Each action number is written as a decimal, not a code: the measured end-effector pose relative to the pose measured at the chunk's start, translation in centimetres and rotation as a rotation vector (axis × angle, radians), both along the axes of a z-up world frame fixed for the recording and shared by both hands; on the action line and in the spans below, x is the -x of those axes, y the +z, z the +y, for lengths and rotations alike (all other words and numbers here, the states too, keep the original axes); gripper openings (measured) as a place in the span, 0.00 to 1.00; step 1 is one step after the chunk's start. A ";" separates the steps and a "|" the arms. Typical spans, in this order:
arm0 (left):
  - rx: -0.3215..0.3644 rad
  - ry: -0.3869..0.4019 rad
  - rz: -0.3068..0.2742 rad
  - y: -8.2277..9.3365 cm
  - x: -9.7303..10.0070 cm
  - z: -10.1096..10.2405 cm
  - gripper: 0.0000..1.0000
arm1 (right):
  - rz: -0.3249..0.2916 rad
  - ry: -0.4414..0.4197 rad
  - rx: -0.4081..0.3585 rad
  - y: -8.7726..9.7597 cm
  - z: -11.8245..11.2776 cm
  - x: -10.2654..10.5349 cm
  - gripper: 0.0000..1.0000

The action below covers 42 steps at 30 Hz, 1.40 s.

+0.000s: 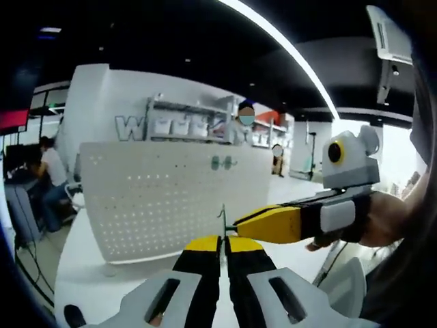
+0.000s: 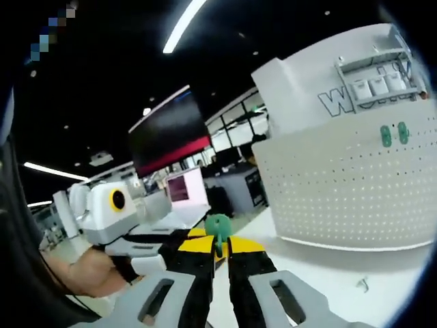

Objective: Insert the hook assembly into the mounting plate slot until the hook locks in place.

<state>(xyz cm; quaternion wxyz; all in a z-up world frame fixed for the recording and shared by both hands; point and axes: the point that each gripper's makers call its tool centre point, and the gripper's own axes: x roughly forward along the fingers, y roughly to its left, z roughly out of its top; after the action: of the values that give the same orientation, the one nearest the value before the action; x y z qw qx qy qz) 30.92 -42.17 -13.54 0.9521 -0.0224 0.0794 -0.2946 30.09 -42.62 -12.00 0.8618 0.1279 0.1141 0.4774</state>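
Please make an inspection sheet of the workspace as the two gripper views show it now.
Surface: white table.
Job's things: upright white pegboard carrying two green plates; thin metal hook; green piece.
Clutter: small metal part on the table.
Grippers: left gripper shut on the hook; right gripper shut on the green piece.
Cables: dark cable beside the table.
Surroundings: office, ceiling light strip, seated person.

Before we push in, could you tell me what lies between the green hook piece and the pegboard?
In the right gripper view, only bare white tabletop lies between the hook piece and pegboard.
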 end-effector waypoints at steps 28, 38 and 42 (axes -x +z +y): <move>-0.088 -0.019 -0.052 -0.1 -0.5 -0.5 0.05 | -0.016 -0.037 -0.013 0.0 -0.4 -0.4 0.00; -0.029 -0.069 0.008 -1.1 -0.1 -1.5 0.42 | -0.084 -0.068 0.054 0.2 -1.3 -1.1 0.00; -0.001 -0.083 0.031 -1.4 0.2 -1.9 0.67 | -0.105 -0.078 0.082 0.0 -1.7 -1.4 0.00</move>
<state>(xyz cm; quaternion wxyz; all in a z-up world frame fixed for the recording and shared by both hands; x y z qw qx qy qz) 30.76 -44.05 -14.94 0.9378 -0.0234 0.0951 -0.3332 31.51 -44.32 -11.96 0.8890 0.0716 0.0833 0.4446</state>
